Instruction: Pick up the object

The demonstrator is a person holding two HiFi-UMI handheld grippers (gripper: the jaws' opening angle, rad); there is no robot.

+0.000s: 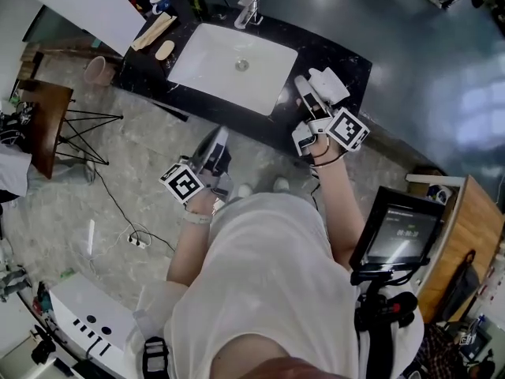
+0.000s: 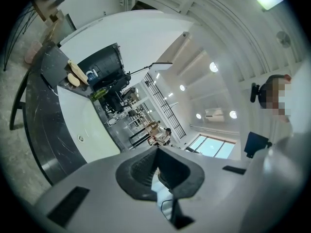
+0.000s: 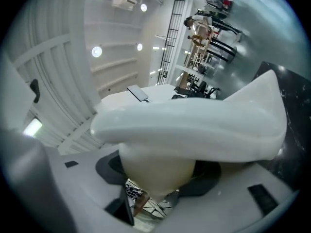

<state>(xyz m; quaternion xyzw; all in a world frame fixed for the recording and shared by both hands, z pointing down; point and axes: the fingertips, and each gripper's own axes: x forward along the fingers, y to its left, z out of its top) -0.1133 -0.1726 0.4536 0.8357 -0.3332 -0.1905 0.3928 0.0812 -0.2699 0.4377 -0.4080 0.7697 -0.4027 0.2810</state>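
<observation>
Closest to the head view is the person's white shirt [image 1: 268, 290], filling the near middle, with both forearms reaching away from it. Beyond lies the black worktop [image 1: 335, 61], running from far left to right, and a white rectangular sink [image 1: 229, 65] is set into its middle. A dark screen on a stand [image 1: 398, 235] sits at the near right, and a wooden chair [image 1: 43, 121] stands on the floor at the left.

The right gripper [image 1: 314, 93] reaches over the right end of the worktop, just right of the sink. Its fingers stand wide and clamp the white object [image 1: 330, 81]. In the right gripper view the object [image 3: 194, 125] lies broad across the right gripper [image 3: 160, 178], with its cream underside pressed between the dark pads. Whether it clears the worktop cannot be told.

The left gripper [image 1: 215, 144] is over the floor, on the near side of the worktop. Its fingers [image 2: 141, 171] are drawn together, with nothing between them.

A chrome faucet [image 1: 249, 8] stands at the sink's far edge. A pink bucket [image 1: 99, 71] stands on the floor, at the worktop's left end.
</observation>
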